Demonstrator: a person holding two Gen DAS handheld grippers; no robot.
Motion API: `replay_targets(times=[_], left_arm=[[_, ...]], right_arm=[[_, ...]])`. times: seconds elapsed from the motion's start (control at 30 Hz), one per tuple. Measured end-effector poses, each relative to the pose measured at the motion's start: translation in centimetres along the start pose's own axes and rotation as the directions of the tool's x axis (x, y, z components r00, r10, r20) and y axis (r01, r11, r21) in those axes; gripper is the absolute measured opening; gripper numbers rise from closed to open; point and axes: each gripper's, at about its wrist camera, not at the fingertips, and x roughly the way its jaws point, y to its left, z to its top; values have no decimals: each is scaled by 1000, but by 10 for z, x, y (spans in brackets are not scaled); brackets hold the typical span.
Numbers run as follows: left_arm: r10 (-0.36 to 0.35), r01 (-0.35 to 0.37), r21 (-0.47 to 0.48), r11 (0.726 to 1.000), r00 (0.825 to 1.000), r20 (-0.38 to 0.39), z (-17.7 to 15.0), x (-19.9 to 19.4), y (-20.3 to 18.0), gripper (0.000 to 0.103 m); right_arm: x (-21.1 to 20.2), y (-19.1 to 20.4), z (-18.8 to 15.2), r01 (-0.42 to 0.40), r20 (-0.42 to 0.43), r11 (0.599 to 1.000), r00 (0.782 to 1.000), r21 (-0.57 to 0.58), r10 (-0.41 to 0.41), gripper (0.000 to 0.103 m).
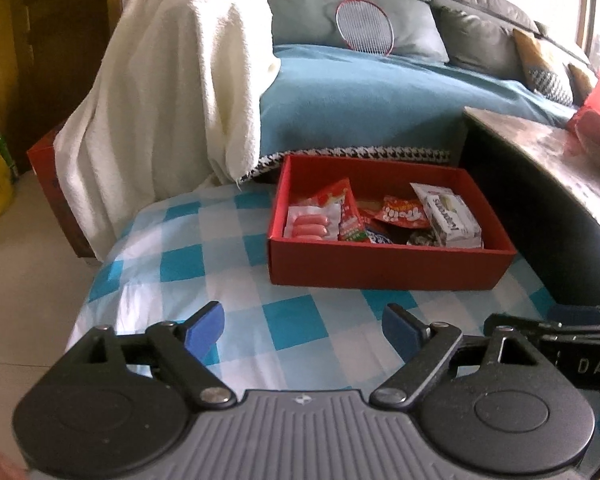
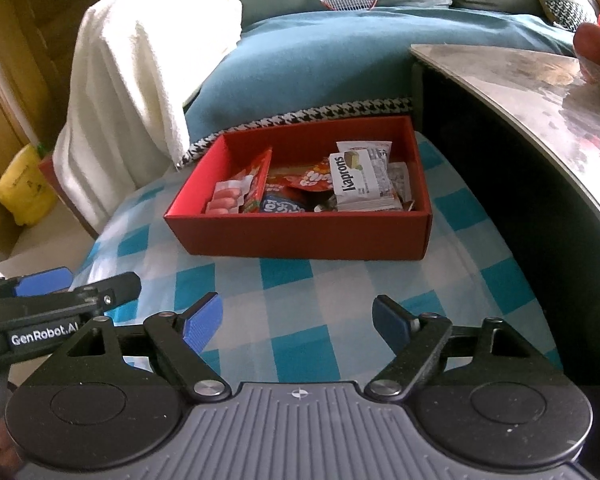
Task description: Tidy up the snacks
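Looks basically done: snacks [image 2: 312, 184] all sit in the red box [image 2: 300, 236], frame center. Left gripper [image 1: 304, 328] and right gripper [image 2: 298, 320] both spread, holding nothing.

Matt cardboard box [image 1: 384, 268], glossy wrappers [image 1: 404, 210]

The left gripper [image 1: 303, 330] is showing a grey ribbed body with a small round emblem, two black discs, black link arms with silver screws, and blue ridged pads [image 1: 205, 327]. The right gripper [image 2: 298, 322] is looking the same. White lettering is running along each gripper's black side.
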Motion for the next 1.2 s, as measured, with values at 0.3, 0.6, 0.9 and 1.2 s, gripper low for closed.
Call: replay_targets(times=[0.3,0.6,0.9,1.2], left_arm=[[44,-46,24,999,997,66,-2,-10,-2,87],[11,-13,38,999,999,48,-3,-8,-4,88],[-14,14,19,1000,1000,22,-4,-6,-3,88],[-3,2,22,1000,999,36,-6,-5,-5,88]], right_arm=[[-1,7,-2,-8,-5,1000,1000,-25,8,87],[-3,6,-2,-7,3,1000,1000,-23,7,87],[-4,6,-2,-12,6,1000,1000,-19,13,87],[-4,7,-3,-13,4,1000,1000,-23,14,87]])
